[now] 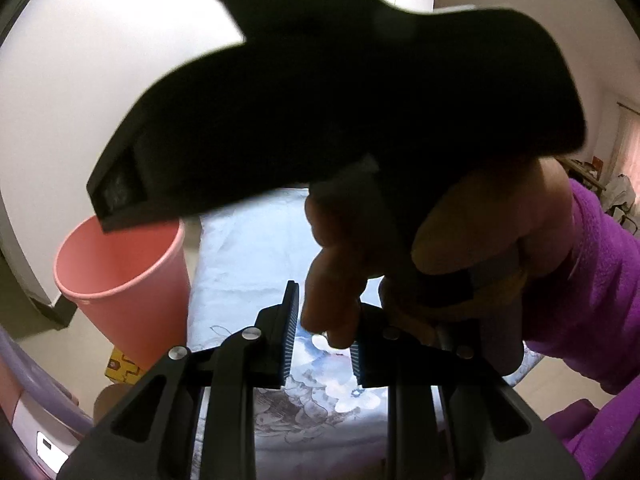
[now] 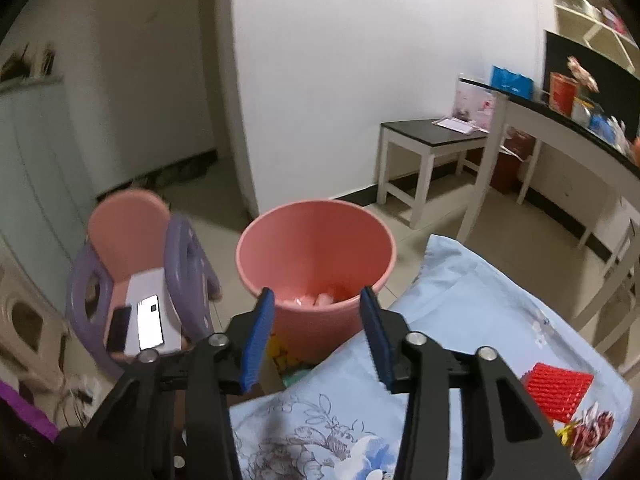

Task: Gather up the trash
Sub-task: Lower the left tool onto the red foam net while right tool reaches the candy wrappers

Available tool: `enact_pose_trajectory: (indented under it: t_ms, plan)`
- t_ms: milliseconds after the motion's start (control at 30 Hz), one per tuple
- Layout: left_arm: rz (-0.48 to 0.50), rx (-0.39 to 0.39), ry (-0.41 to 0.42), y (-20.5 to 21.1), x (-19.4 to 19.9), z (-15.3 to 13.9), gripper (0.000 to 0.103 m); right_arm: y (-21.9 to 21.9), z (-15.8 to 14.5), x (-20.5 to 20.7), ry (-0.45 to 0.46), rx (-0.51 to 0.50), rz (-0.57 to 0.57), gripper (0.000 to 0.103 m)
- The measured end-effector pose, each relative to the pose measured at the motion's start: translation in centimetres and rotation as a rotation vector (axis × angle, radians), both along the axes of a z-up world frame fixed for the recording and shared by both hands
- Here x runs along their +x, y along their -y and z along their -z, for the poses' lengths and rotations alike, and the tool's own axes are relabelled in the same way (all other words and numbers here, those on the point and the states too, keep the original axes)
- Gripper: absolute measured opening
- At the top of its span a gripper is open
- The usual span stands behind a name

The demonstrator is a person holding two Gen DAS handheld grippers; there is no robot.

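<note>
A pink trash bucket stands on the floor beside the table with the light-blue flowered cloth. Pale scraps lie at its bottom. My right gripper is open and empty, just in front of the bucket's near rim. In the left wrist view the same bucket stands at the left. My left gripper is open and empty above the cloth. The person's right hand and the black body of the other gripper fill most of that view and hide the table beyond.
A purple and pink child's chair with two phones on its seat stands left of the bucket. A red studded mat and a crumpled wrapper lie on the cloth at the right. A white side table and a counter are behind.
</note>
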State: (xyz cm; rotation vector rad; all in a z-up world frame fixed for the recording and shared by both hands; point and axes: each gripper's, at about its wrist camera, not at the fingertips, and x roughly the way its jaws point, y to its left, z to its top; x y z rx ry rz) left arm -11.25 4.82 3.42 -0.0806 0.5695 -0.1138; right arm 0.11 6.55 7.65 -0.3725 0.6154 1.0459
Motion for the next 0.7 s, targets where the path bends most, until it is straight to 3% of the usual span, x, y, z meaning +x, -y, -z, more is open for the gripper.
enact_pose_trajectory:
  t_ms: [267, 567, 700]
  plan:
    - [-0.014, -0.009, -0.028, -0.6, 0.6, 0.3, 0.023, -0.8, 0.8, 0.8, -0.043, -0.016, -0.014, 0.034]
    - [-0.004, -0.01, -0.06, -1.0, 1.2, 1.1, 0.023, -2.1, 2.1, 1.5, -0.022, -0.127, 0.035, 0.034]
    - [-0.007, -0.016, -0.088, -1.3, 1.8, 1.5, 0.023, -1.5, 2.5, 2.1, -0.056, -0.097, 0.03, 0.026]
